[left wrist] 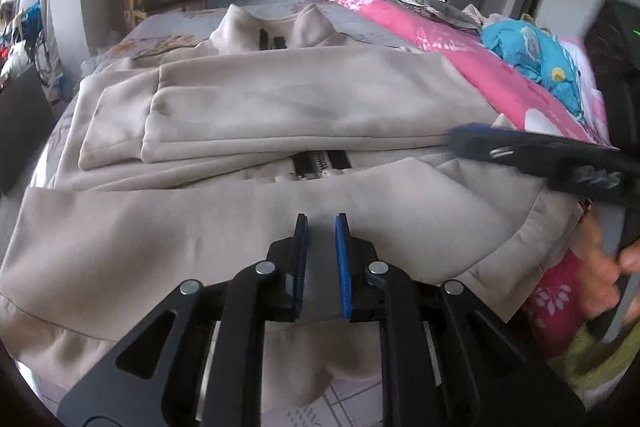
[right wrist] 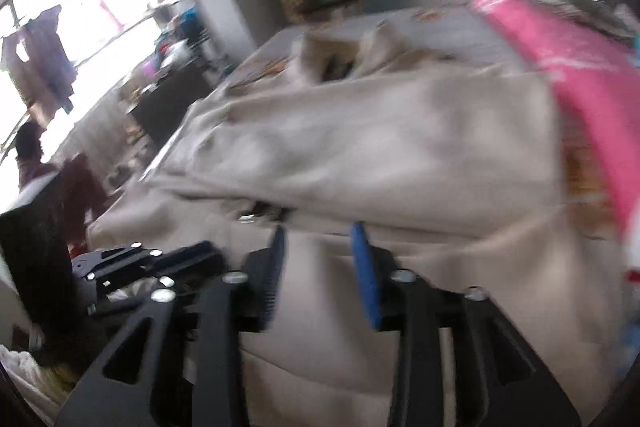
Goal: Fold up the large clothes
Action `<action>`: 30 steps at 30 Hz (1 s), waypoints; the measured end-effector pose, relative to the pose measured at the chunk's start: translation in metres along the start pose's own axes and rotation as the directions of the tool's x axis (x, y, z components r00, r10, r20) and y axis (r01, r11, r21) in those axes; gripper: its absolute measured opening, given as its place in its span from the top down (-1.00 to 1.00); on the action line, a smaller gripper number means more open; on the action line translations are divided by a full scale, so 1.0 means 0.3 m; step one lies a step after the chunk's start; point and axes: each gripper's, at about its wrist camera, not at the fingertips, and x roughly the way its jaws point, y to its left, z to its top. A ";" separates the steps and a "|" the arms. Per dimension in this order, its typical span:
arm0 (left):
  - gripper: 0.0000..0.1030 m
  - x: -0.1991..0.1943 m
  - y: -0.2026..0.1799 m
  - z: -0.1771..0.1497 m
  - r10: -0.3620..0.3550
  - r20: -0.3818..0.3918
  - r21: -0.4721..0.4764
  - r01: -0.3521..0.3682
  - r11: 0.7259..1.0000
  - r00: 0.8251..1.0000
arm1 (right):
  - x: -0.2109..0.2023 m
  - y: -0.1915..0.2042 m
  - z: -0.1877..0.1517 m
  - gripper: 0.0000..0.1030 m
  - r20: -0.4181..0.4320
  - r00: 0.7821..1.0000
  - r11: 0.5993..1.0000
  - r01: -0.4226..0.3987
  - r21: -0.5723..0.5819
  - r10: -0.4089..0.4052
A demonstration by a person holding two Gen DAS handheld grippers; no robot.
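A bed covered in a grey printed sheet (left wrist: 168,27) carried the large beige fleece zip-up jacket (left wrist: 304,99), which lay spread across it with the collar at the far end and both sleeves (left wrist: 248,131) laid crosswise over the chest. A rolled pink floral quilt (left wrist: 460,43) ran along the jacket's right side. The near hem panel (left wrist: 160,227) lay flat, with a short stretch of black zipper (left wrist: 320,161) showing between it and the sleeves.

The left gripper (left wrist: 321,223) hovered over the hem with its jaws slightly parted and nothing between them. The right gripper (right wrist: 320,231), blurred in its own view, stood released, its jaws wider apart and empty over the cloth at the sleeve fold.

The sleeve fold looked finished and both claws had let go. The next move probably called for pinching the near hem at two spread corners and carrying it up toward the collar.
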 end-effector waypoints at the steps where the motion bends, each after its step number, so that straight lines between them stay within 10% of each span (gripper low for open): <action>1: 0.74 0.002 0.005 -0.002 0.003 -0.001 -0.002 -0.003 1.000 1.000 | -0.025 -0.028 -0.006 0.11 -0.005 0.999 0.999 0.043 -0.009 -0.043; 10: 0.73 -0.002 -0.006 0.000 0.043 0.000 0.038 -0.043 0.998 0.999 | 0.034 -0.060 -0.070 0.10 -0.128 0.961 0.960 0.221 -0.171 -0.244; 15: 0.73 -0.006 -0.008 -0.005 0.045 0.008 0.037 -0.045 0.998 0.999 | 0.031 -0.074 -0.061 0.88 -0.133 0.964 0.966 0.208 -0.155 -0.229; 30: 0.71 0.006 -0.021 -0.001 0.085 0.024 0.052 -0.086 0.995 0.996 | 0.005 -0.090 -0.049 0.78 -0.009 0.958 0.954 0.286 -0.096 -0.288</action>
